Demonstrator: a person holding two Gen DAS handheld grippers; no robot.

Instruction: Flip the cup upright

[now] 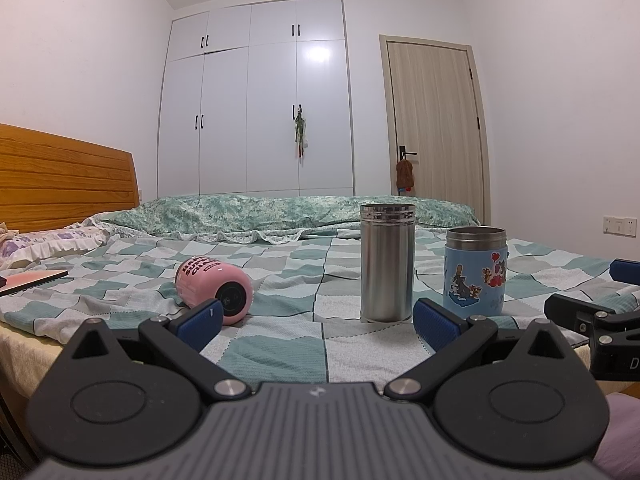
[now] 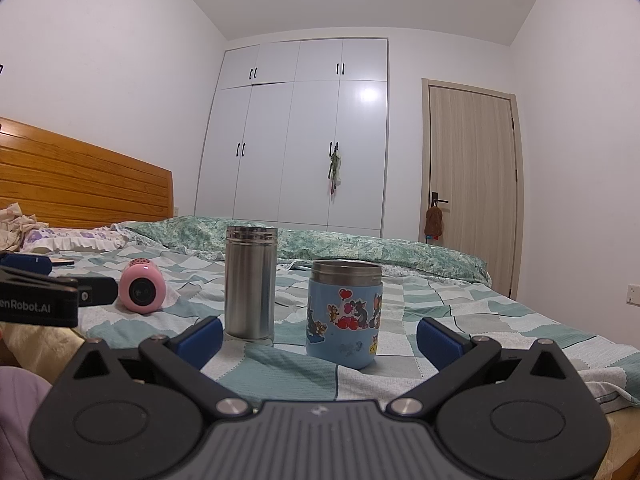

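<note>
A pink cup (image 1: pixel 214 285) lies on its side on the checked bedspread, its base toward me; it also shows in the right wrist view (image 2: pixel 143 288). A steel flask (image 1: pixel 387 262) (image 2: pixel 250 283) and a blue cartoon cup (image 1: pixel 475 272) (image 2: pixel 345 314) stand upright to its right. My left gripper (image 1: pixel 316 322) is open and empty near the bed's front edge, its left fingertip just in front of the pink cup. My right gripper (image 2: pixel 319 334) is open and empty, in front of the blue cup.
A wooden headboard (image 1: pixel 64 176) and pillows (image 1: pixel 52 242) are at the left. A folded green quilt (image 1: pixel 280 212) lies at the back. A flat pink object (image 1: pixel 30 280) lies at the left. A white wardrobe (image 1: pixel 256 100) and a door (image 1: pixel 436 128) stand beyond the bed.
</note>
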